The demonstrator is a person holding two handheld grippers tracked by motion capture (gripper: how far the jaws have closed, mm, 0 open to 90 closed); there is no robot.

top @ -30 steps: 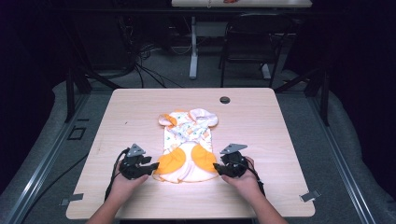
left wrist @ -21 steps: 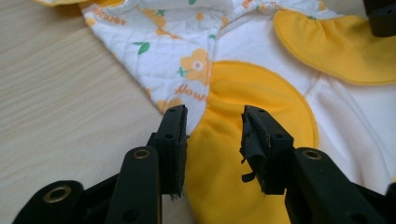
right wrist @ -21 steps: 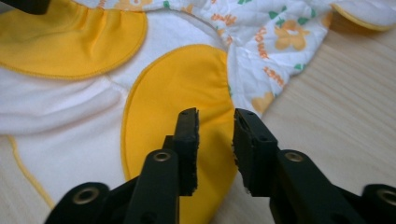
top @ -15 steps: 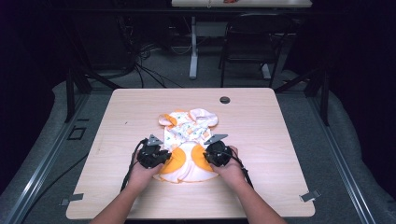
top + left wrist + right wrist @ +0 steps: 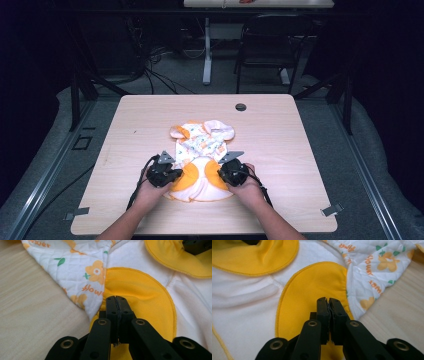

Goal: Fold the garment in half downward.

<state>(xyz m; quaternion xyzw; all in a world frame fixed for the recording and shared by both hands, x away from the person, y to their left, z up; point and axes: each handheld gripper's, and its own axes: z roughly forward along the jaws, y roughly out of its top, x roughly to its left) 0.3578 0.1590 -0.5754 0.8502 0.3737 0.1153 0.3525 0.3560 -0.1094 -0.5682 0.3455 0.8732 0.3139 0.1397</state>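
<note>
On the pale wooden desk (image 5: 280, 135), toward its near middle, lies a small baby garment (image 5: 202, 152): quilted white cloth with a flower print at the far end, plain white with two yellow panels at the near end. A small dark round fitting (image 5: 240, 107) sits in the desk near the far edge, well apart from the cloth.

The left claw (image 5: 172, 176) rests at the garment's near left side, over the left yellow panel (image 5: 140, 295); in the left gripper view its jaws are pressed together, and whether any fabric is pinched between them I cannot tell. The right claw (image 5: 226, 175) mirrors it over the right yellow panel (image 5: 312, 290), jaws likewise closed together, a catch on cloth again unclear.

The step in hand looks like taking the two near corners to fold or lift. To do it well, each claw should bite the hemmed edge through every layer, both hands should rise together, and the pull should stay even so the quilted part does not bunch.
</note>
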